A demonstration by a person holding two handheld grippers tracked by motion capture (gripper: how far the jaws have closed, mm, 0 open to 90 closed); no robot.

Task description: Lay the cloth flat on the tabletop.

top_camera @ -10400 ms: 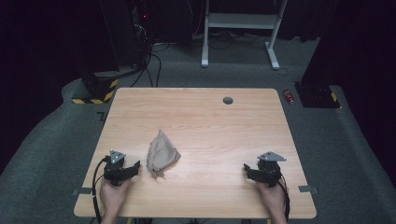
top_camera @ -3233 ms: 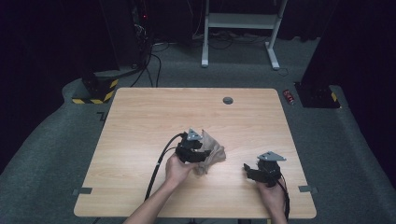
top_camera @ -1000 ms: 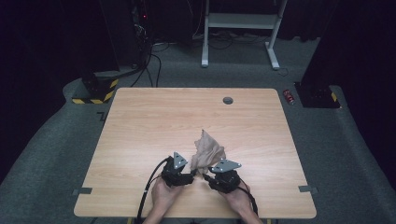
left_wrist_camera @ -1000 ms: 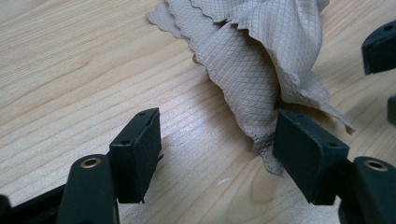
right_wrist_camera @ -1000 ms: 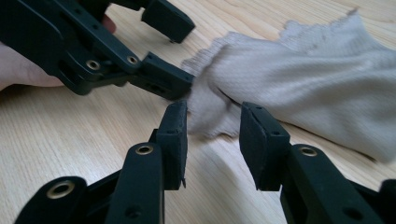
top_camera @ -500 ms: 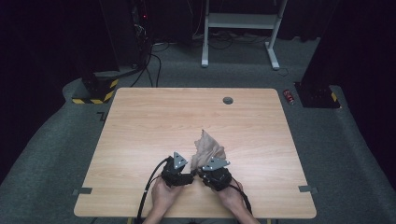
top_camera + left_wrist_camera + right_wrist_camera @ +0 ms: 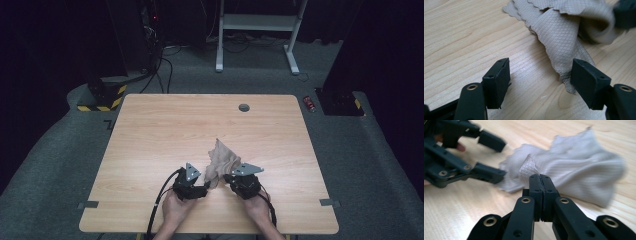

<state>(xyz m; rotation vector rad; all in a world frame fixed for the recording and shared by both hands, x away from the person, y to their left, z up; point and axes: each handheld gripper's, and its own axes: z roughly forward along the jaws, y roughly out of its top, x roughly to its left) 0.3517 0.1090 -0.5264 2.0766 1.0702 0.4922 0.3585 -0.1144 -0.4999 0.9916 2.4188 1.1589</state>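
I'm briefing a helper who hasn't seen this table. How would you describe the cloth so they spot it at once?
Start at the wooden table and look to its near edge, between the person's two hands. There lies the cloth, a crumpled beige piece with a fine diamond texture and scalloped edges. It is the only soft thing there, pinched by the right tool, with the left tool open at its corner.

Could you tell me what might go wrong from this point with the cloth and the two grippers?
1. The right gripper is shut on just a small fold of the cloth, so the fabric may slip out if pulled.
2. The left gripper is open, with one jaw against a hanging corner; closing now could catch only the tip or miss it.
3. The cloth is crumpled, so pulling might twist it instead of spreading it flat on the table.
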